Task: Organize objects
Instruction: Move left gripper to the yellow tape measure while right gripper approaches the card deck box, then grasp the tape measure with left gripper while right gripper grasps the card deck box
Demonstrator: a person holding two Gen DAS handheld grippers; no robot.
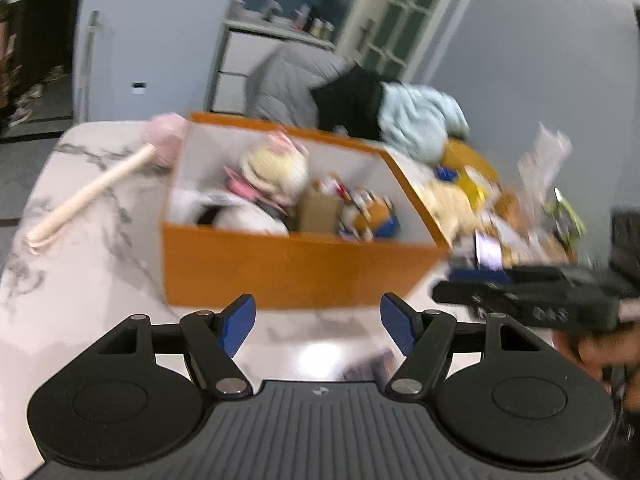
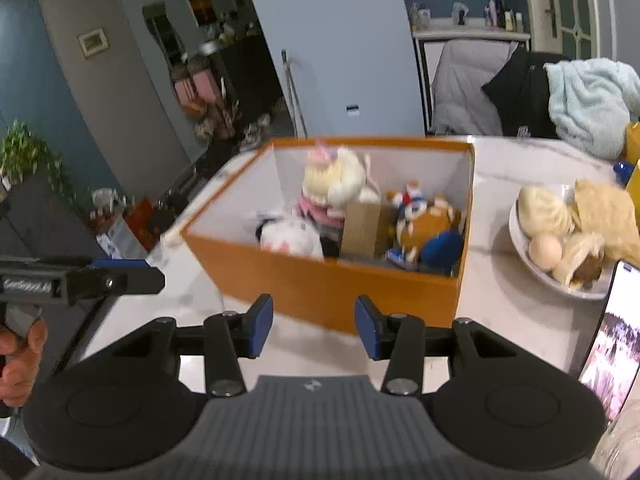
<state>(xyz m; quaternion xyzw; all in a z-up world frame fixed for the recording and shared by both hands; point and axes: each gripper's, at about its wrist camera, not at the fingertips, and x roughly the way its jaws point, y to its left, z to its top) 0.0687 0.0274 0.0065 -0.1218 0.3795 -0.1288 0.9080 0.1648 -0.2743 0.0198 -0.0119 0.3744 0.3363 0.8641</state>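
An open orange cardboard box with white inside walls sits on the white marble table. Inside the box lie soft toys: a cream plush doll with pink bits, a white plush toy, a brown and blue plush toy and a small brown card box.

Both grippers hovering with jaws apart, nothing between them.
Left gripper gaping wider; right gripper showing a narrower gap, pointing downward. A hand is gripping the left tool's handle.

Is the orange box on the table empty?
No, the orange box holds several stuffed toys and a small brown carton.
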